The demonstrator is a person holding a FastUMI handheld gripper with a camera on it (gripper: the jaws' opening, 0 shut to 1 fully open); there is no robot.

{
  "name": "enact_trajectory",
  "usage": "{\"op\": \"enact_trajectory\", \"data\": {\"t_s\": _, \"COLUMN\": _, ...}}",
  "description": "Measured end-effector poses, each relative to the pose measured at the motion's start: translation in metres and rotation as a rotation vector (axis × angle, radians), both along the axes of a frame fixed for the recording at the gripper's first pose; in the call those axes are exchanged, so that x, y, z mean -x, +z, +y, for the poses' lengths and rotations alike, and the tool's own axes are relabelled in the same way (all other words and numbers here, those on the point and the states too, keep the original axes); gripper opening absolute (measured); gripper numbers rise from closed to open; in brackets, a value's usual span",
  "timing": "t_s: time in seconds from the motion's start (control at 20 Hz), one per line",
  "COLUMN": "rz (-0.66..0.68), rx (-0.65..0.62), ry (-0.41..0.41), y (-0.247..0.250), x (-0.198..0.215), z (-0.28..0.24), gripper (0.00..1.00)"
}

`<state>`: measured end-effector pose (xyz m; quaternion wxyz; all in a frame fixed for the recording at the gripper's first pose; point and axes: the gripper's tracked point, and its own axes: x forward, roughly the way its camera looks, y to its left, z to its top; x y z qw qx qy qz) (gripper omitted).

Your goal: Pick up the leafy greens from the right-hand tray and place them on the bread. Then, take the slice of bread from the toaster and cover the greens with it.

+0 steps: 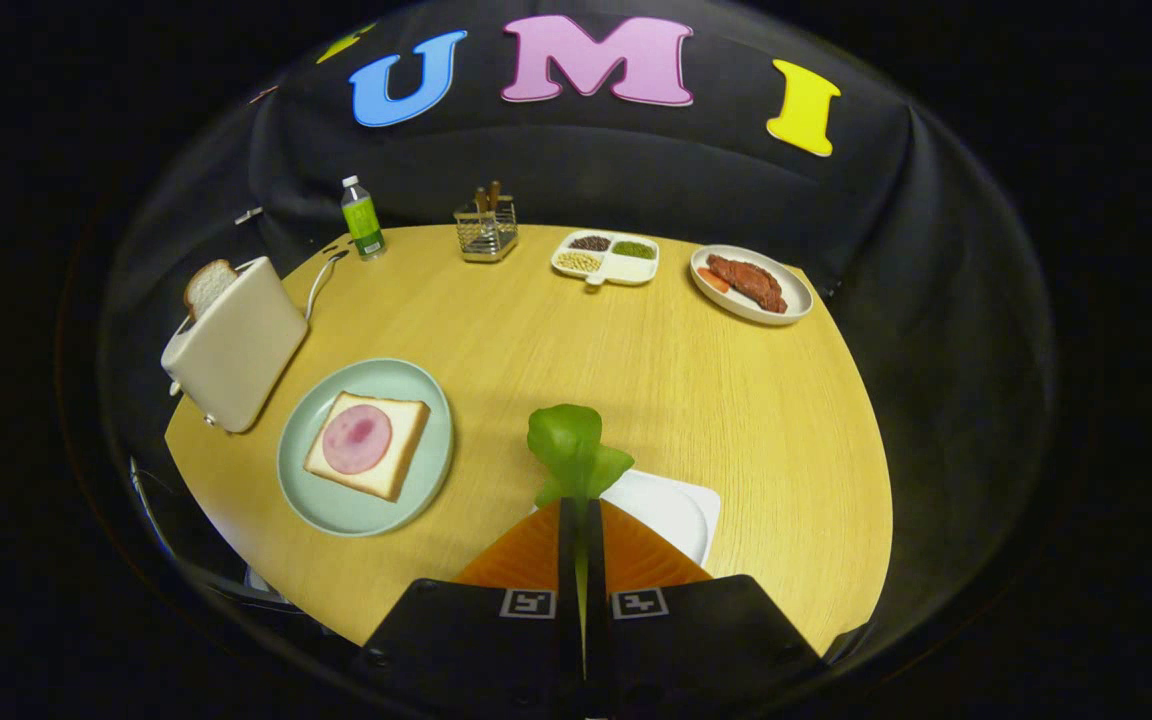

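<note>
Green leaves, the leafy greens (574, 455), stand up from between the two fingers of the claw (582, 515), whose tips are pressed together on the stem so that the leaves fan out just ahead of them. The claw is closed on the greens and holds them above the counter (636, 370), clear of its wooden top. Right beneath and just beyond the fingers lies a white tray (671, 505), partly hidden by them.

Off to the left of the claw, near it, sits a pale green plate (336, 500) carrying a slice of bread (401, 455) with a round pink piece of ham (357, 439) on top. Beyond that plate, at the counter's left edge, a cream toaster (236, 345) lies tilted in the view, with a second slice of bread (208, 285) poking out of its slot.

Well apart, along the far side of the counter, stand a small bottle with a green label (362, 218), a wire holder (486, 232) with utensils in it, a divided white dish (606, 257) of grains and seeds, and a white oval plate (756, 287) bearing a piece of brown meat (748, 282).
</note>
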<state>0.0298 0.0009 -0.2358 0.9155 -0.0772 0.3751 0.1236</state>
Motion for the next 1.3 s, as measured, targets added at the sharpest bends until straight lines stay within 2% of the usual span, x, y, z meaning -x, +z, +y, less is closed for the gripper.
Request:
{"op": "enact_trajectory", "data": {"t_s": 0.25, "rz": -0.062, "rx": -0.057, "ry": 0.058, "y": 0.039, "x": -0.004, "z": 0.066, "gripper": 0.06}}
{"op": "enact_trajectory", "data": {"t_s": 0.45, "rz": -0.083, "rx": -0.081, "ry": 0.110, "y": 0.047, "x": -0.013, "z": 0.114, "gripper": 0.06}}
{"op": "enact_trajectory", "data": {"t_s": 0.75, "rz": -0.022, "rx": -0.111, "ry": 0.166, "y": 0.025, "x": -0.013, "z": 0.171, "gripper": 0.06}}
{"op": "enact_trajectory", "data": {"t_s": 1.1, "rz": 0.060, "rx": -0.108, "ry": 0.175, "y": -0.006, "x": -0.016, "z": 0.199, "gripper": 0.06}}
{"op": "enact_trajectory", "data": {"t_s": 1.3, "rz": 0.079, "rx": -0.114, "ry": 0.172, "y": -0.016, "x": -0.018, "z": 0.209, "gripper": 0.14}}
